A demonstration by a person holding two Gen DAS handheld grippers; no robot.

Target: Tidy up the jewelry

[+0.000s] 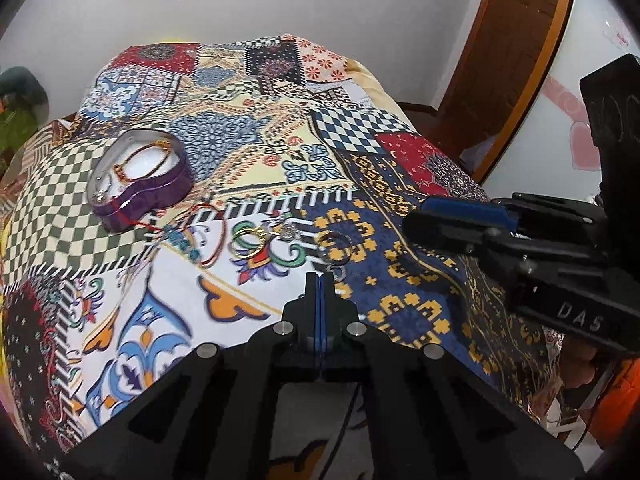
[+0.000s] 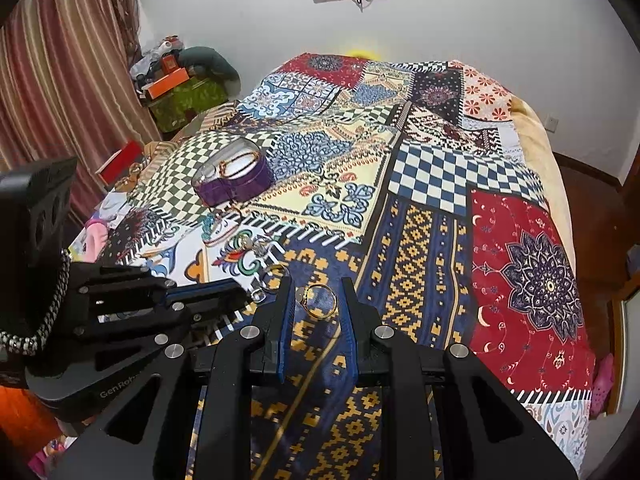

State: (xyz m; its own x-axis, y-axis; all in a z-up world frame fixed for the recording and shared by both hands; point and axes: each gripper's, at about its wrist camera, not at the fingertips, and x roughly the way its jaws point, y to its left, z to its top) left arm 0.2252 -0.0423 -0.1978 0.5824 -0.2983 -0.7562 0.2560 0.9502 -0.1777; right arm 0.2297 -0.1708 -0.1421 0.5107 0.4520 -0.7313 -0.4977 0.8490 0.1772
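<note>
My right gripper (image 2: 317, 296) is shut on a thin gold ring (image 2: 320, 301) that spans its blue pads, lifted over the blue-and-yellow patch of the bedspread (image 2: 416, 264). My left gripper (image 1: 320, 278) is shut, its tips down on the cloth. A small silver ring (image 1: 338, 270) lies right at those tips, and I cannot tell whether it is pinched. A larger silver ring (image 1: 335, 243) lies just beyond. Further left lie two gold hoops (image 1: 250, 240), a red cord bracelet (image 1: 208, 236) and turquoise beads (image 1: 182, 240). A purple heart-shaped tin (image 1: 140, 176) holds a beaded bracelet.
The patchwork bedspread (image 1: 248, 136) covers a bed that drops away on the right toward a wooden door (image 1: 508, 52). Striped curtains (image 2: 60, 80) and boxes on a side stand (image 2: 176, 84) are at the far left. The two grippers sit close side by side.
</note>
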